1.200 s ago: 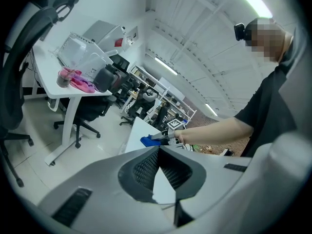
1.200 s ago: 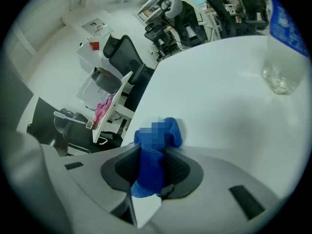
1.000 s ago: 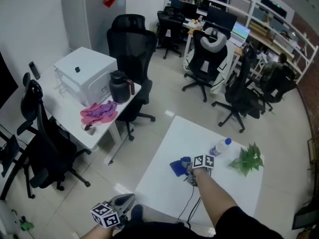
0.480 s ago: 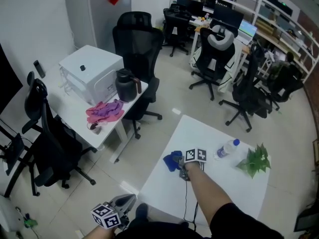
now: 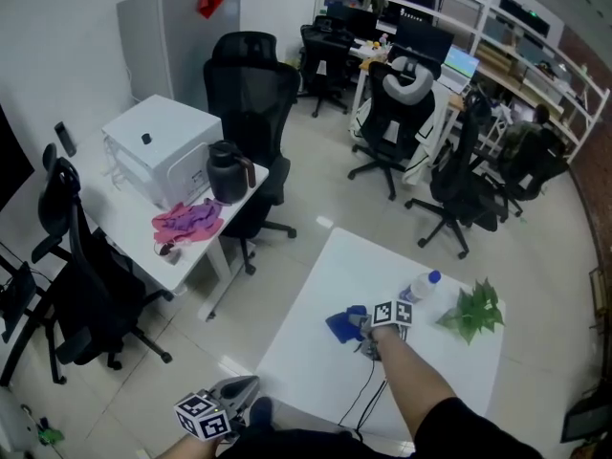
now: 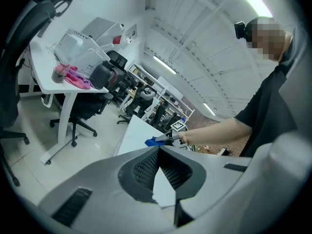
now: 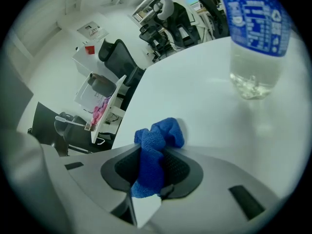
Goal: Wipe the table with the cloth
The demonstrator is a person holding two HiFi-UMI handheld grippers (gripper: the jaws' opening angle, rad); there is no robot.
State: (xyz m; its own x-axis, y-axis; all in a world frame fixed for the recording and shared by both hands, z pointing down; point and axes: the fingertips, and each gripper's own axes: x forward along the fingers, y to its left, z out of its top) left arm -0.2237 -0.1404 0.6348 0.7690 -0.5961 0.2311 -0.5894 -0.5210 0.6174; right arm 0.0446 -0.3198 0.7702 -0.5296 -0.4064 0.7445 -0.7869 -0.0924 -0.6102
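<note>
right gripper (image 7: pixel 155 152) clamped on crumpled blue cloth (image 7: pixel 161 133) lying on white table (image 7: pixel 195 96), near clear plastic bottle (image 7: pixel 253 38); left gripper (image 6: pixel 158 151) empty, jaws together.

Right gripper (image 5: pixel 361 327) and the cloth (image 5: pixel 341 324) in it: a second ago they were close beside the bottle (image 5: pixel 419 288). Half a second ago they were clearly further from the bottle, out to its left in the head view. Now they are back close beside the bottle, about where they began. The head view swung a little too: the bottle and the rest of the scene sat slightly further right half a second ago and are now back.
</note>
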